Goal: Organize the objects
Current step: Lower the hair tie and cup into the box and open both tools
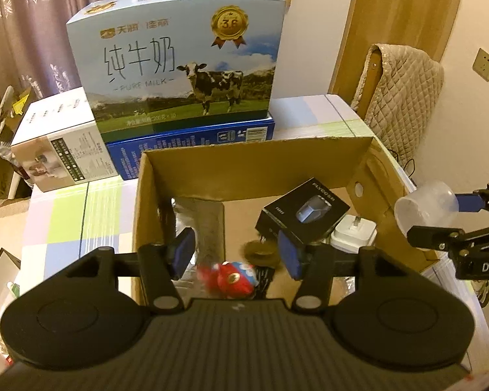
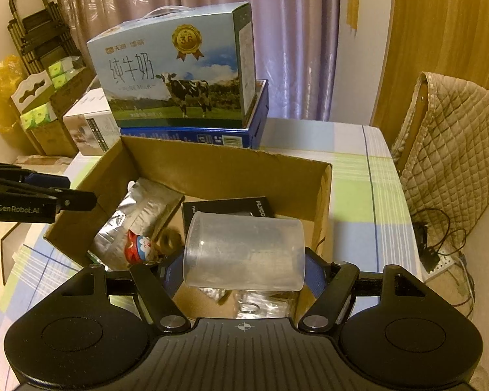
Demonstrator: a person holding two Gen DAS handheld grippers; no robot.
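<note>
Checked tablecloth bears a cardboard box [image 2: 322, 195]; right hand-held gripper [image 2: 244, 270] clamps a translucent plastic cup [image 2: 244, 254], left hand-held gripper [image 1: 236, 254] released.

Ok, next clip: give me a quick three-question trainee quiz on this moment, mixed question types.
1. True or false: the right gripper holds the clear plastic cup on its side, above the cardboard box.
2. Which lies inside the cardboard box?
A. the milk carton
B. the black FLYCO box
C. the quilted cover
3. Fill in: under the left gripper, blurred, is a small ____-and-blue toy figure.

Key: 1 true; 2 B; 3 red. The left gripper's pads press on nothing; its jaws stand apart over the box, with the toy below them.
</note>
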